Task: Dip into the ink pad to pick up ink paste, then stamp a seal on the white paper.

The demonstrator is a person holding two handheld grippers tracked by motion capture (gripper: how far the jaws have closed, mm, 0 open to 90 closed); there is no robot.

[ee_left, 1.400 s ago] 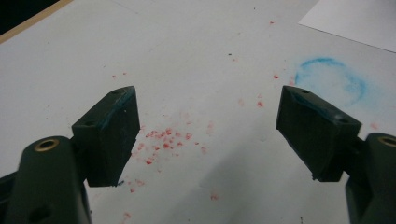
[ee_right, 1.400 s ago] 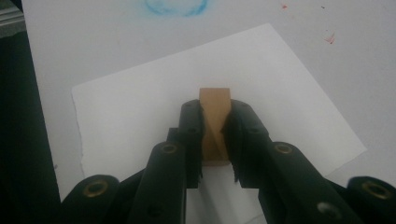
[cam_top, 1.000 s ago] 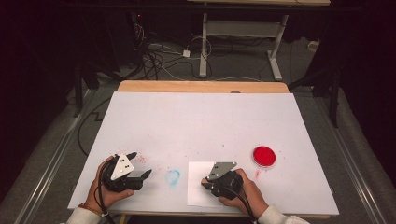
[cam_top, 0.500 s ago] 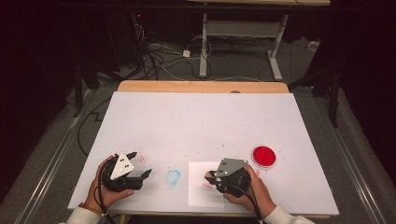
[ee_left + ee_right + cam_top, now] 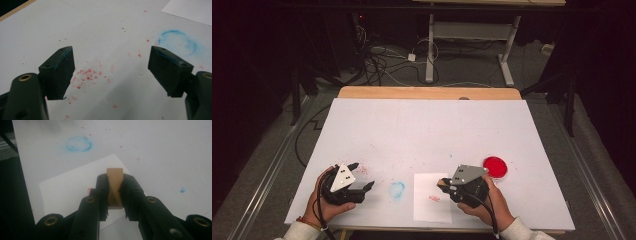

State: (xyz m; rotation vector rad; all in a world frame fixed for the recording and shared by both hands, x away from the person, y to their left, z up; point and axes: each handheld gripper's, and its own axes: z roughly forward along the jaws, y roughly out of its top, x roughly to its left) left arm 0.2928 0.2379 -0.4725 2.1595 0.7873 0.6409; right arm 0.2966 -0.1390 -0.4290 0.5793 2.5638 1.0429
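My right gripper [image 5: 443,183] [image 5: 114,180] is shut on a small wooden block [image 5: 114,185], held just above the right part of a white paper sheet [image 5: 428,206] [image 5: 65,192]. A small red printed mark [image 5: 434,198] [image 5: 89,191] sits on the sheet, left of the block. A round red ink pad [image 5: 495,166] lies on the table to the right of this gripper. My left gripper [image 5: 364,174] [image 5: 111,72] rests near the table's front left corner, jaws wide open with nothing between them, over red specks on the white table [image 5: 427,130].
A blue ring stain [image 5: 396,189] [image 5: 178,42] [image 5: 79,144] marks the table between the two grippers. Red ink specks [image 5: 87,75] dot the surface. A wooden strip [image 5: 427,93] runs along the far edge. Cables and a desk frame are on the floor beyond.
My right gripper has shifted to the right with the block, toward the red ink pad. The left gripper has stayed where it was.
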